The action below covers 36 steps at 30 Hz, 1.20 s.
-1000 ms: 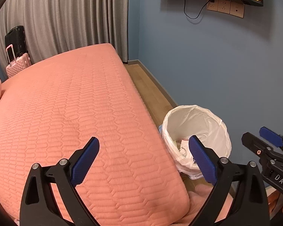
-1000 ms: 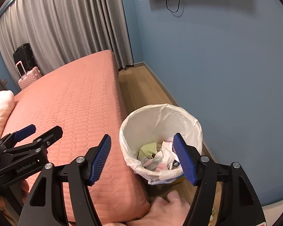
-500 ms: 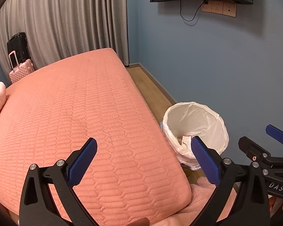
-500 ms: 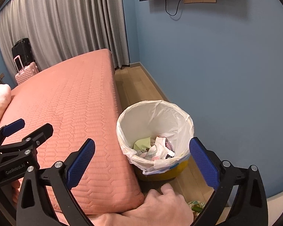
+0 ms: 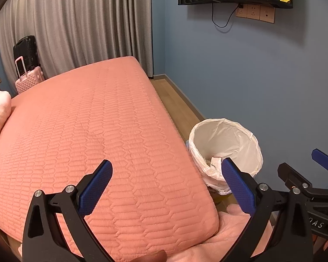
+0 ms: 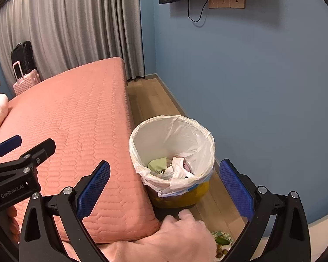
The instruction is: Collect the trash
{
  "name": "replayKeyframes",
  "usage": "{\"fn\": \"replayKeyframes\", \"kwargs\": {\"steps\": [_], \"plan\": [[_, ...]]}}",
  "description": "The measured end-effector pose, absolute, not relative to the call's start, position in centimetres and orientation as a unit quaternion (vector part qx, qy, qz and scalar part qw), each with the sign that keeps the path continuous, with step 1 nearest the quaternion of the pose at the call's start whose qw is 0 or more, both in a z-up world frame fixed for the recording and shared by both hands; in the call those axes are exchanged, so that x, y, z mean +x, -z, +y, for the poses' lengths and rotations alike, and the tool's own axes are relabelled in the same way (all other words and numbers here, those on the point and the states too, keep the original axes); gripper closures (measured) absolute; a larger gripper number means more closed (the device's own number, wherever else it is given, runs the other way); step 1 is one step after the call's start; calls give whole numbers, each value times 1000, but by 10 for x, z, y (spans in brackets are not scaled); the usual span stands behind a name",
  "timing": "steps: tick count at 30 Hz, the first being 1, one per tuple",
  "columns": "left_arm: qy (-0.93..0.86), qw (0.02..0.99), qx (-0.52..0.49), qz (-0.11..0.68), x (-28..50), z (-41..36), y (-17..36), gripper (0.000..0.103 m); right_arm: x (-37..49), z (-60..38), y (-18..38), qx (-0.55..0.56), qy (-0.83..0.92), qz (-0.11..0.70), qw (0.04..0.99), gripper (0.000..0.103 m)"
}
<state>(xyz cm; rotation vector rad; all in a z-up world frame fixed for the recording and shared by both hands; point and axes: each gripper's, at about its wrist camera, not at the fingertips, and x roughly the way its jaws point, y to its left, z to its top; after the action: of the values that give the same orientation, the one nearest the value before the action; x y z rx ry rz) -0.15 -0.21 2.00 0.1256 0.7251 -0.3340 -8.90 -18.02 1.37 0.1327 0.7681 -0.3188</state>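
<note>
Both grippers are held level side by side, jaws spread wide and empty: left gripper [image 5: 167,185], right gripper [image 6: 164,185].

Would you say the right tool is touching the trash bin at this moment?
Apart. The right wrist view shows the right tool open, its fingers spread well to either side of the trash bin, with bedspread and floor visible between.

A coral quilted bed [image 5: 94,131] fills the room, grey curtains [image 5: 76,28] and a pink suitcase [image 5: 28,80] behind.
</note>
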Motion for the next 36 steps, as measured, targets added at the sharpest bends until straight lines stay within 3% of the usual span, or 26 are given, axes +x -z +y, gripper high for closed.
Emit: {"fn": "replayKeyframes", "kwargs": {"steps": [36], "plan": [[137,919,72,363,-4,-14,-10,7,-95,-182,-9,61,165,380,908,5]]}}
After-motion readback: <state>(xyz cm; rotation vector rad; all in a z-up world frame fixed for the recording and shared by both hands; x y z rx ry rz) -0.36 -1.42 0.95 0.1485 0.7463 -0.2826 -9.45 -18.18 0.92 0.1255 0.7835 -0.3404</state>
